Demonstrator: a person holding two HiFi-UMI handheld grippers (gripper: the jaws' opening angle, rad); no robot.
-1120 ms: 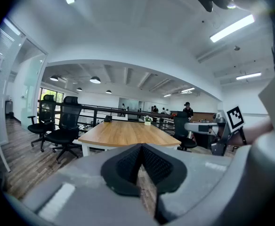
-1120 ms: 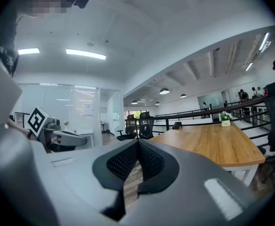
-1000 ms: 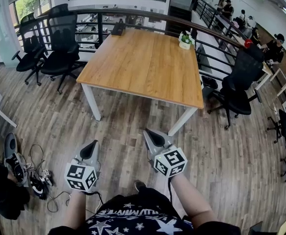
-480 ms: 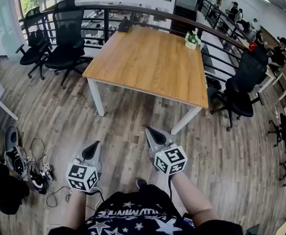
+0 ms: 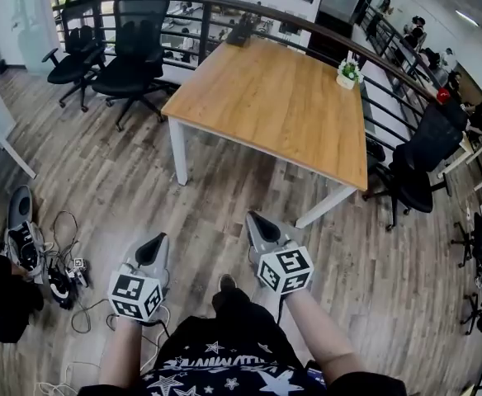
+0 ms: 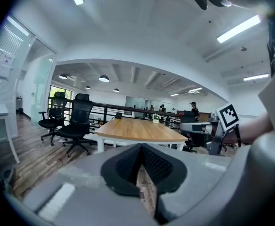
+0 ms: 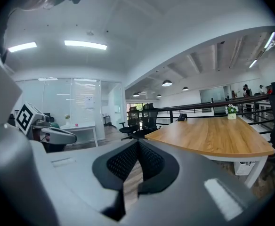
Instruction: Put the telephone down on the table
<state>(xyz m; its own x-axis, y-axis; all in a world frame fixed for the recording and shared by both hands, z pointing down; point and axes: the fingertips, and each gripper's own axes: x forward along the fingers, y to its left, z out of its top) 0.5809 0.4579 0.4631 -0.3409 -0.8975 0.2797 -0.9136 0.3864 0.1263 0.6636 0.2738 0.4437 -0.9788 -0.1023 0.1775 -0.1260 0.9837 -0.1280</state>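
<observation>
Telephone: a small dark shape (image 5: 243, 30), too small for you to make out more.
Where it is: on the far edge of the wooden desk (image 5: 282, 110), just in front of the railing (image 5: 183, 5) and well apart from both your tools.
Also on the desk: a small potted plant (image 5: 349, 73) at the far right edge.
Left tool (image 5: 153, 251): you hold it low over the plank floor (image 5: 101, 180), pointing toward the desk. Its pads are pressed together with nothing between them.
Right tool (image 5: 262, 228): it is beside the left one and points the same way. Its pads are together too, and empty.
Since a second ago: the desk looms larger and has shifted right in the head view. Your tools keep their places in that view.
</observation>
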